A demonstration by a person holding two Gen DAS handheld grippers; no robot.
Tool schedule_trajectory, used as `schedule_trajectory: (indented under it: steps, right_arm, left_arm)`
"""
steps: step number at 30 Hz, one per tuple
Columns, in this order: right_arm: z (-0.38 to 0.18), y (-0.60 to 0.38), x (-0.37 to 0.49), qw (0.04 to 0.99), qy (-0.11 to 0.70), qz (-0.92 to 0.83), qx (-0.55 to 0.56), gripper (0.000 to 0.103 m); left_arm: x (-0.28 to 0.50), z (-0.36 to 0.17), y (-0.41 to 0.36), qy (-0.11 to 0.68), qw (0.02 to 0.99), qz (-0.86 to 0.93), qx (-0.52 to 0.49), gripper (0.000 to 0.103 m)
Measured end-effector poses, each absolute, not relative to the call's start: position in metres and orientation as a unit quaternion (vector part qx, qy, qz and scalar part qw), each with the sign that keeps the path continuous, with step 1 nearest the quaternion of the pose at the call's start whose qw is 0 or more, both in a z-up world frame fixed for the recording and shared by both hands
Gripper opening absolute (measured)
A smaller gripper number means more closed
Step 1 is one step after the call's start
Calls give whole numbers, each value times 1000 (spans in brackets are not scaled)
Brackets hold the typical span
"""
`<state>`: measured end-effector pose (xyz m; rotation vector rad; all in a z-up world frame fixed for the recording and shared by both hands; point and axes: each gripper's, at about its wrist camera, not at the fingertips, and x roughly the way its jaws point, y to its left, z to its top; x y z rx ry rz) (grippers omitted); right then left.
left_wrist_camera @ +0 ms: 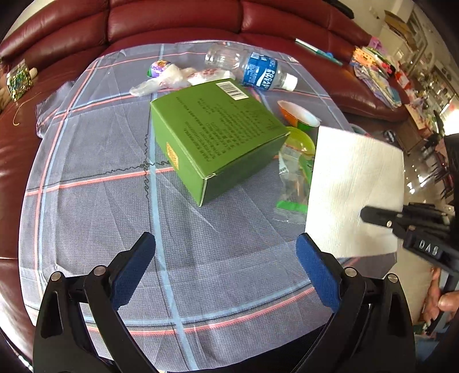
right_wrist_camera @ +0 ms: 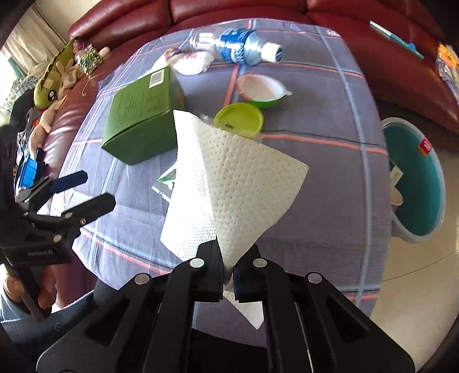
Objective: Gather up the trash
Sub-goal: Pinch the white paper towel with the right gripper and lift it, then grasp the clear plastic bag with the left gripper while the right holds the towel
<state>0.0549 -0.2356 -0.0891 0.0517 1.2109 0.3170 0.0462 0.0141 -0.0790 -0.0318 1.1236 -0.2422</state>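
Note:
My right gripper is shut on a white paper towel and holds it above the table; it also shows in the left wrist view, with the right gripper at its edge. My left gripper is open and empty above the plaid tablecloth, near the front edge. On the cloth lie a green box, a clear plastic bottle with a blue label, a crumpled plastic wrapper, a green lid, a green and orange cup and white wrappers.
A teal bin with some trash inside stands on the floor right of the table. A dark red leather sofa curves behind the table, with soft toys on its left part and papers on its right.

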Motion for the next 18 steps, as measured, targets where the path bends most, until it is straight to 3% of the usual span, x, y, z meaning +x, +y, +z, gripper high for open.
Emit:
schedule_trajectory:
  steps: [6,18]
  right_arm:
    - [-66,-278,62,834,537,117,51,5]
    - [-69,-323,77,836,534,101,78,5]
  left_arm:
    - [46,-75,-21,526,839,-140,0,98]
    - [86,-101,-94,535,830,-152,42,96]
